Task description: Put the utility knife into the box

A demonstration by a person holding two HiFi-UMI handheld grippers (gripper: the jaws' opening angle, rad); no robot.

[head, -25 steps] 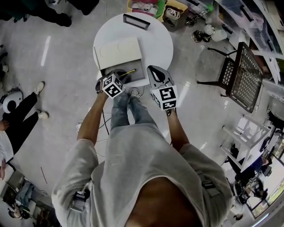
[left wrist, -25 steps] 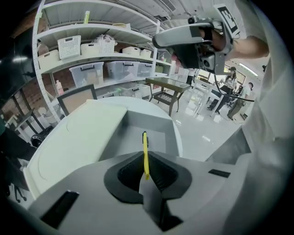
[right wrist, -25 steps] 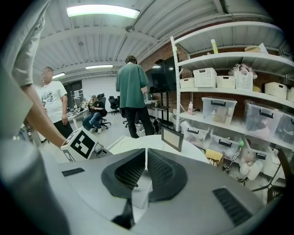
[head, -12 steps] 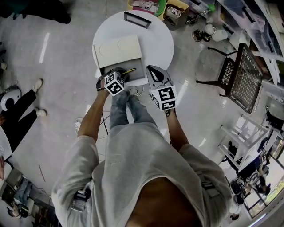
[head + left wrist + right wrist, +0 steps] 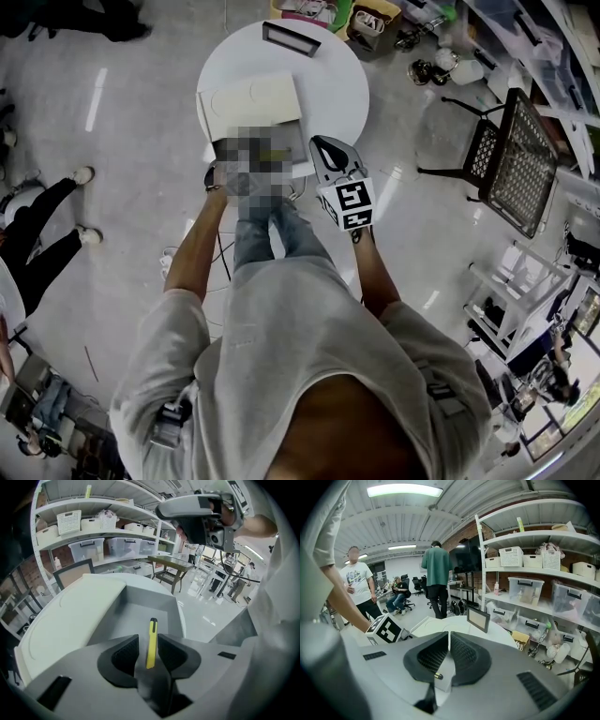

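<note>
left fingers (image 5: 123, 656) just parted round utility knife (image 5: 151, 641) over box (image 5: 140, 613), head view blurred; right fingers (image 5: 465, 654) shut.

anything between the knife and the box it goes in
Nothing visible. The utility knife points into the open box, lid folded aside. The left gripper has just been opening its jaws around the knife.

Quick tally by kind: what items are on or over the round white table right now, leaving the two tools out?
Yellow utility knife: 1
Open white box: 1
Dark-framed flat panel: 1
Total: 3
</note>
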